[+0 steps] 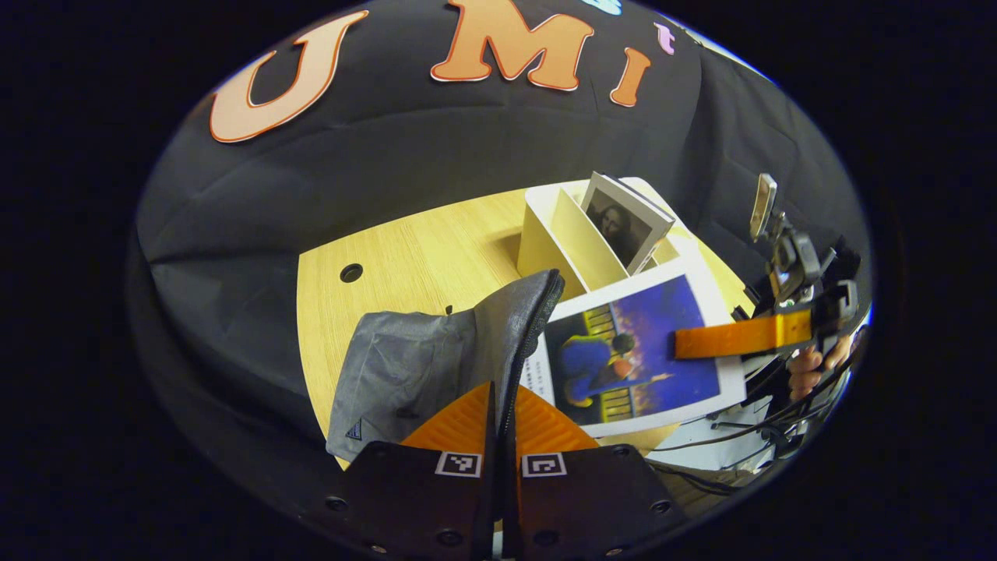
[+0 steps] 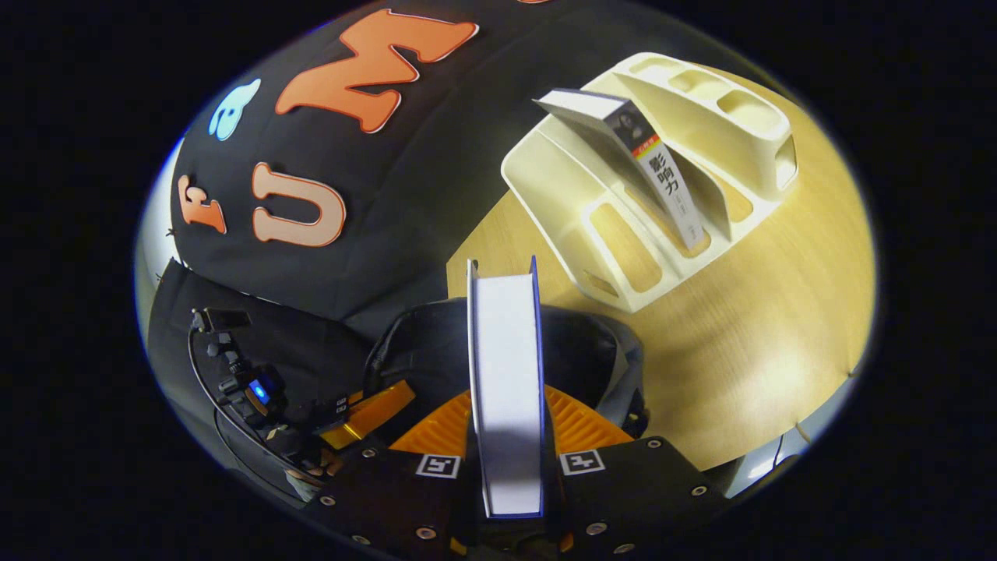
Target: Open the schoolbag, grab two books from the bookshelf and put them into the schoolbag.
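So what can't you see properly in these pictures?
- Inside of the schoolbag: in the left gripper view its grey flap hides it; in the right gripper view the held book blocks the opening.
- What the left tool pinches: fingers closed at the zipper edge, contact unclear.
- Bookshelf: the standing book covers part of its slot.

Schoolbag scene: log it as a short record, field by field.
schoolbag: grey, on the wooden table, its zipper edge pinched by the left gripper
left gripper: shut on the bag's edge
right gripper: shut on a book, held edge-on above the bag's dark opening
book in hand: blue picture cover, beside the bag in the left gripper view
bookshelf: cream, slotted, at the table's back
second book: leaning in a shelf slot
progress: first book not yet inside
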Available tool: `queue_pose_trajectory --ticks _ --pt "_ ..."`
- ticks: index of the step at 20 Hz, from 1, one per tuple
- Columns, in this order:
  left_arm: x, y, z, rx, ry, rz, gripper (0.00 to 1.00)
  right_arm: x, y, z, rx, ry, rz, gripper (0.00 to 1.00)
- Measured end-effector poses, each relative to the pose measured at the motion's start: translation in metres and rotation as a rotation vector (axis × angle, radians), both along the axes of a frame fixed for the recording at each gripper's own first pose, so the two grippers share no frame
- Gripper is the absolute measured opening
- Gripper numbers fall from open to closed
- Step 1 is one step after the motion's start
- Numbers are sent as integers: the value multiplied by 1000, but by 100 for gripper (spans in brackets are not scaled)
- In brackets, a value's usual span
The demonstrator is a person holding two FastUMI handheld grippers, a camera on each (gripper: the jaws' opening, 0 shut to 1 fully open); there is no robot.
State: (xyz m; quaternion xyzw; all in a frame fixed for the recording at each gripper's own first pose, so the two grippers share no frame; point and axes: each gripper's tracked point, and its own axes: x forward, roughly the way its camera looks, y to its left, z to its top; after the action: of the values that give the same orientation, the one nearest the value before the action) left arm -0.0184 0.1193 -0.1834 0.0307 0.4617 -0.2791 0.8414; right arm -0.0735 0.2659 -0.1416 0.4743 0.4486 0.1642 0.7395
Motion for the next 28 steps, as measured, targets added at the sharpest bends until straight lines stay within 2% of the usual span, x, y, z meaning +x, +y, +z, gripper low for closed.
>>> queue_pose_trajectory --ticks 3,14,18,21,23,25,26,28 --pt "1 0 3 3 -11 -9 5 1 22 -11 71 11 -25 32" --pt "-8 -11 15 -32 -27 -72 5 19 95 -59 178 51 -101 31" --pt "-10 -8 14 -34 -34 -75 5 25 118 -69 174 55 -88 32" --pt "-8 -6 13 -37 -37 -65 5 27 119 -71 179 75 -72 32" --pt "-9 -5 13 -45 -30 -59 5 14 122 -65 197 102 -3 36" --pt "-9 -5 9 -39 -32 -59 5 9 108 -69 129 84 22 41" --pt "-10 -4 8 -37 -30 -60 5 7 97 -73 76 80 29 54" --pt "-9 -7 5 -37 -27 -62 5 4 68 -79 -15 69 41 74"
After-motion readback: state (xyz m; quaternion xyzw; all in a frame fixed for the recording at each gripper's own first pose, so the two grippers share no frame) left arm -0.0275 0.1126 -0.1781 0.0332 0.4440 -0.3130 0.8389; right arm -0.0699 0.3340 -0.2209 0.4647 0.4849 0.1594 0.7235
